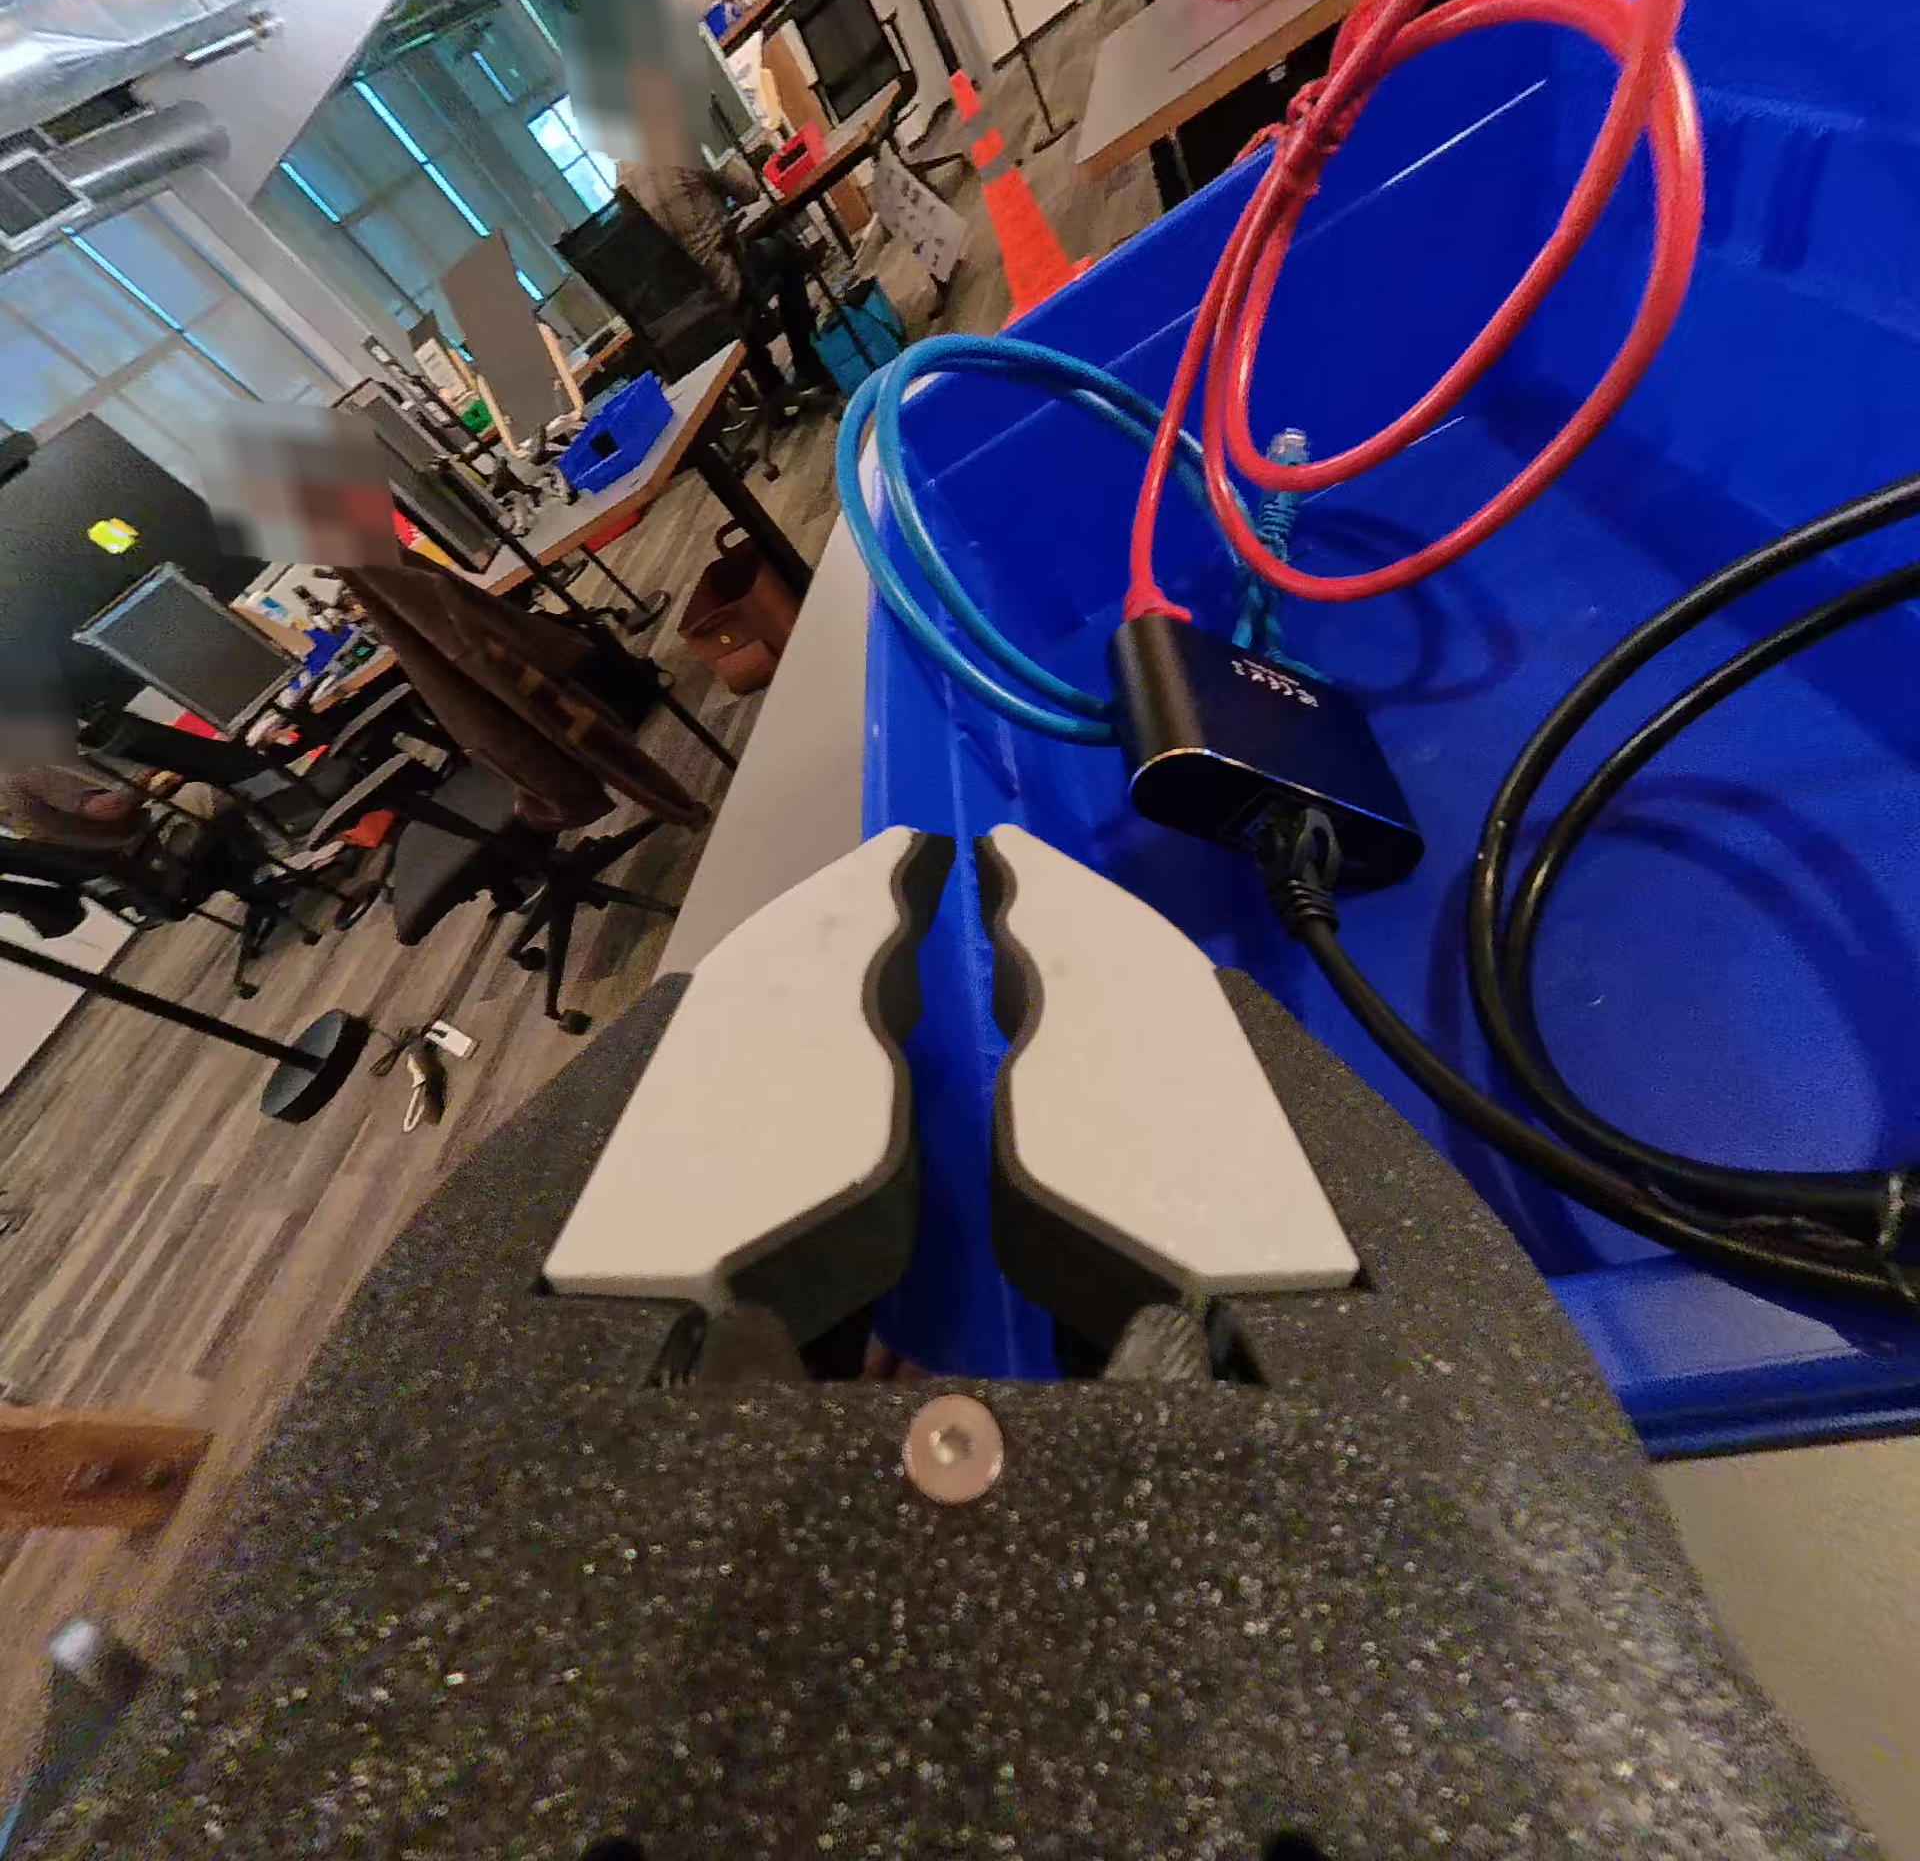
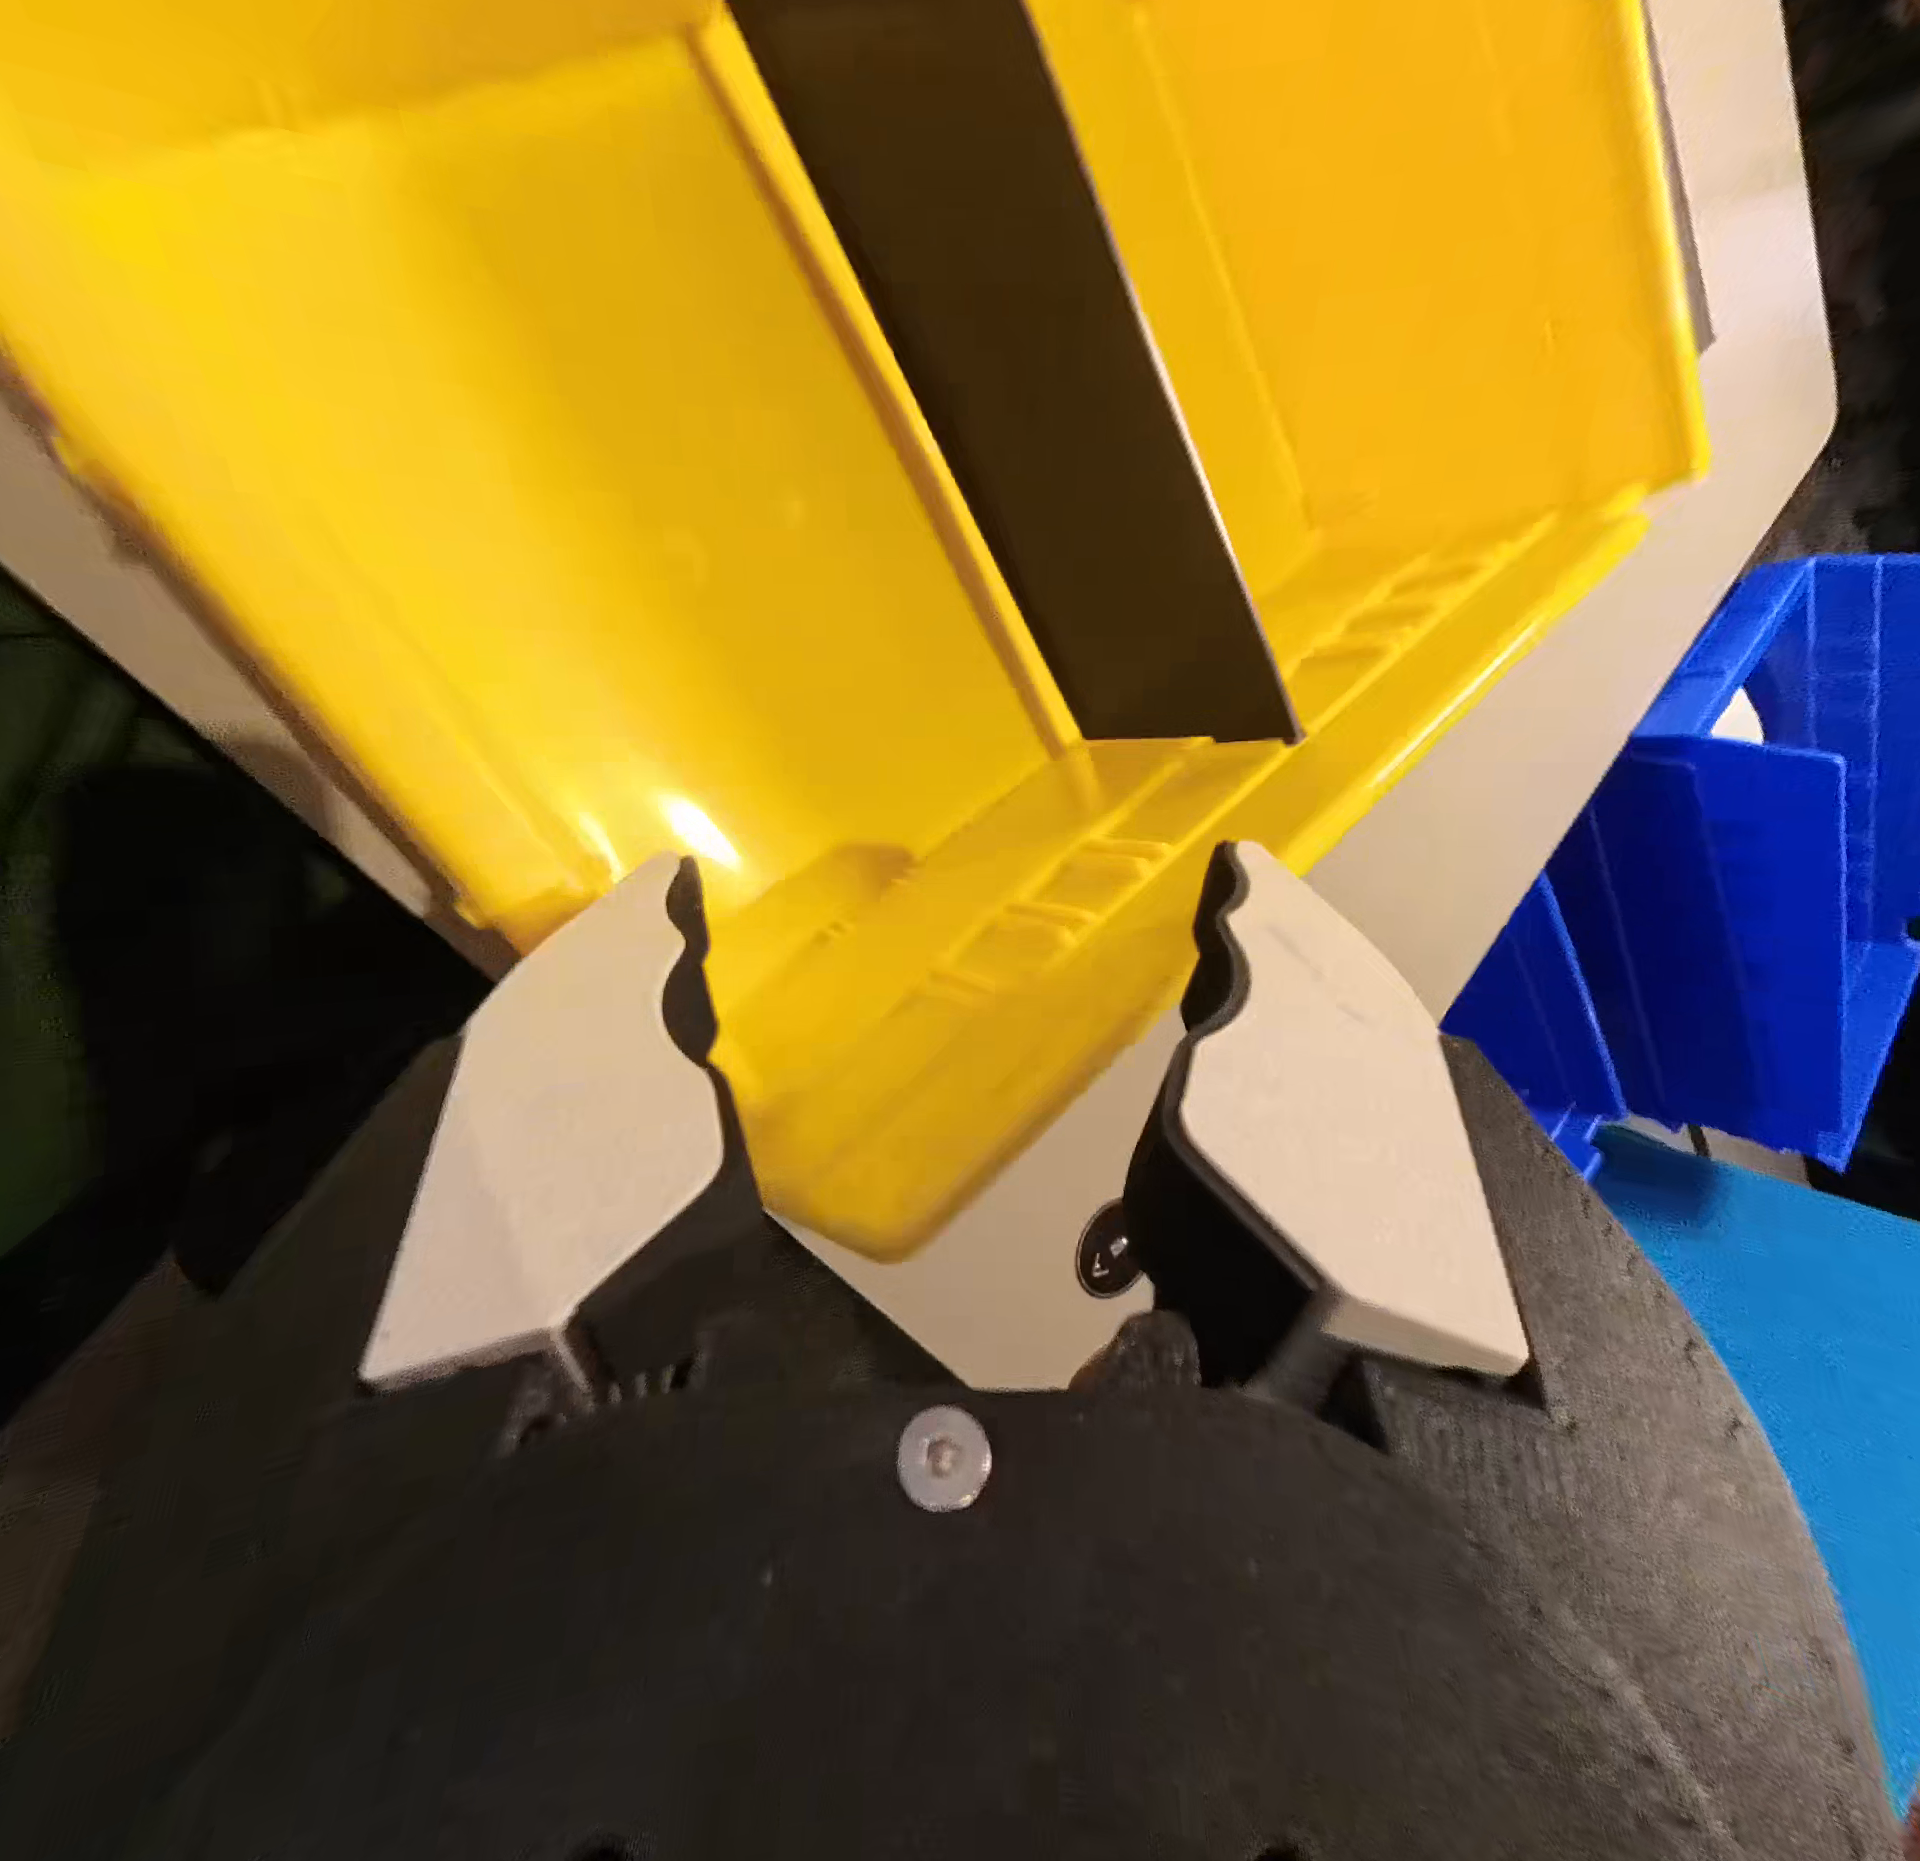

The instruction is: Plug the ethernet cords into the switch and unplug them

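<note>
A small black switch (image 1: 1268, 741) lies inside a blue bin (image 1: 1766, 253). A red cord (image 1: 1678, 253) is plugged into its far end and a black cord (image 1: 1496, 876) into its near end. A blue cord (image 1: 860, 523) loops over the bin's rim, and its clear plug (image 1: 1288, 452) stands free behind the switch. My left gripper (image 1: 964, 845) is closed on the bin's left wall, which runs between the fingers. My right gripper (image 2: 956, 866) is open and empty over the corner of a yellow bin (image 2: 520, 461). The switch and cords do not show in the right wrist view.
The yellow bin has a black divider (image 2: 1039, 357) and sits on a white table (image 2: 1455, 824). Another blue bin (image 2: 1766, 876) stands at the right. In the left wrist view, desks, office chairs (image 1: 499, 855), seated people and an orange cone (image 1: 1023, 222) lie beyond the table edge. Across from one pair of fingers to the other is roughly 75 cm.
</note>
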`<action>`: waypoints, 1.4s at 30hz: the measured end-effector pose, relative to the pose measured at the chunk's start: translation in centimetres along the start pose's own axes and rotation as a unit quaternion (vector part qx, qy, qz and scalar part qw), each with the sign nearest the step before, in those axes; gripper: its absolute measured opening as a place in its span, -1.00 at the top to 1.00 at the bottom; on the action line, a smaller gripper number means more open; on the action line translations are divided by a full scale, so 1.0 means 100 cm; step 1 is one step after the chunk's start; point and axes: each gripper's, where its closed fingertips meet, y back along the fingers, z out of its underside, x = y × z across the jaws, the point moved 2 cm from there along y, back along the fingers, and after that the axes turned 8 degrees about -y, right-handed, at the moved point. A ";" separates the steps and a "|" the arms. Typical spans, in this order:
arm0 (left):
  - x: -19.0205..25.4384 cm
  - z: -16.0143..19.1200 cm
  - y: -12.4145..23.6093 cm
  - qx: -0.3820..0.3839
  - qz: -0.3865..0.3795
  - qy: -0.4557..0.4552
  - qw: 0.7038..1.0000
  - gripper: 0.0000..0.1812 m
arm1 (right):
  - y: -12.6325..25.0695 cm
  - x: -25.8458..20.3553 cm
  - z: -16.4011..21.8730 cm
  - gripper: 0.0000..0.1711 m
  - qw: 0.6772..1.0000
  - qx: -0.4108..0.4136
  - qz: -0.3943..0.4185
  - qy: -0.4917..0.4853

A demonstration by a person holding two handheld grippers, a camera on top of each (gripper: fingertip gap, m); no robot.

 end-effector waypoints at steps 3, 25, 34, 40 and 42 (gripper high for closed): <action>0.000 -0.001 0.001 0.013 0.022 0.023 0.999 0.84 | 0.010 0.006 -0.009 0.00 0.999 0.035 0.012 -0.018; -0.006 0.023 -0.006 -0.015 0.023 0.104 0.994 0.80 | -0.059 -0.023 -0.100 0.70 0.982 0.130 0.000 -0.139; -0.013 0.020 -0.008 0.046 -0.016 0.122 0.991 0.81 | -0.098 0.037 -0.110 0.87 0.949 0.184 0.124 -0.226; -0.014 0.018 -0.003 0.069 -0.032 0.130 0.989 0.84 | -0.111 0.061 -0.123 0.88 0.929 0.210 0.211 -0.221; -0.015 0.018 -0.003 0.070 -0.034 0.134 0.988 0.86 | -0.112 0.066 -0.121 0.89 0.926 0.219 0.213 -0.223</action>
